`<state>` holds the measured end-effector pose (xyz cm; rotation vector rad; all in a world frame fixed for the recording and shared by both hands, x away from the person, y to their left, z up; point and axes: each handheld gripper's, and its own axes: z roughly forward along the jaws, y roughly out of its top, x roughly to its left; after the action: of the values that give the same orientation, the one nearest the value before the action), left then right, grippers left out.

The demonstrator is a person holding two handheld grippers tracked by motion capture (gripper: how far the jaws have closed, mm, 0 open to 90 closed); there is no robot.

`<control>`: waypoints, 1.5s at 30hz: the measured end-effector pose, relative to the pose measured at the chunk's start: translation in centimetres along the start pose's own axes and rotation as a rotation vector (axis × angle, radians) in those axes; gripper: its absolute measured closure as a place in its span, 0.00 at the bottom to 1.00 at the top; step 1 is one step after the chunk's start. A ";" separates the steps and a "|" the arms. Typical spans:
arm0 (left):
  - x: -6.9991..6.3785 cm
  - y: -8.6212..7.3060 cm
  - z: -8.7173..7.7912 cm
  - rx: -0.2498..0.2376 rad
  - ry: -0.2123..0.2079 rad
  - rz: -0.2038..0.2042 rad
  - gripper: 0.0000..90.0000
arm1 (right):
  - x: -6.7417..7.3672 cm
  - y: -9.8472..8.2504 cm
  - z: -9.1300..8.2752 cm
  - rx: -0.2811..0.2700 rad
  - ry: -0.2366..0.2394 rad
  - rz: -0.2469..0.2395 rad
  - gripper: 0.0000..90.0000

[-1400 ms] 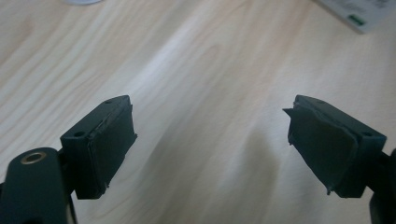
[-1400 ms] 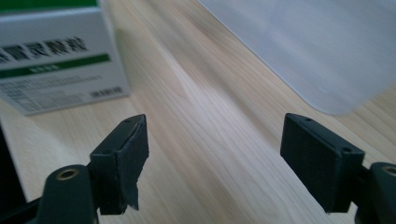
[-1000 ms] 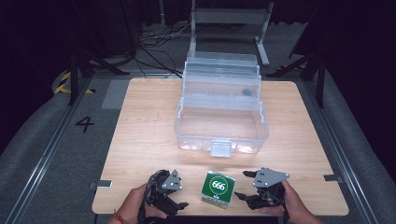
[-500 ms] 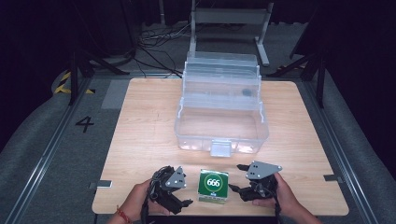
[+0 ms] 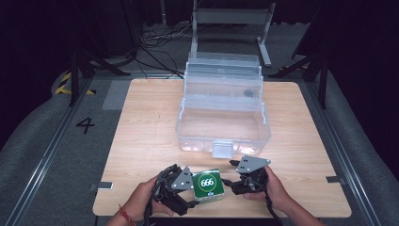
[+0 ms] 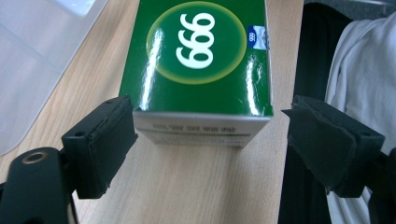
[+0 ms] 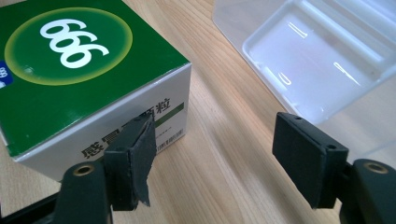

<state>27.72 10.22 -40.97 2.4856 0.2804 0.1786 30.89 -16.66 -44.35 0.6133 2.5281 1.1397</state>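
At the table's near edge, two hand-held grippers flank a green box (image 5: 208,185) marked 666, with a clear plastic case (image 5: 221,127) open beyond it.

Left gripper (image 6: 210,140) stands wide open, the box end just ahead of its pads, unheld. Right gripper (image 7: 219,158) has just been closing, nothing between its jaws, one pad against the box's white side. Risk: that pad could shove the light box askew, spoiling a square grasp.
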 end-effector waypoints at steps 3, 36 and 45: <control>0.2 0.3 -0.1 -0.015 0.005 -0.012 0.17 | 0.0 0.3 0.0 -0.002 0.001 -0.003 0.34; 2.1 2.4 3.7 0.237 -0.106 -0.041 0.14 | 0.8 1.2 0.9 -0.029 0.030 -0.023 0.36; 1.7 1.6 3.4 0.280 -0.091 0.004 0.16 | -0.8 0.4 -2.1 -0.051 -0.010 -0.007 0.33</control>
<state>30.30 7.42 -42.55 2.7619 0.2786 0.0282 30.75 -18.17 -42.61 0.5952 2.4827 1.1911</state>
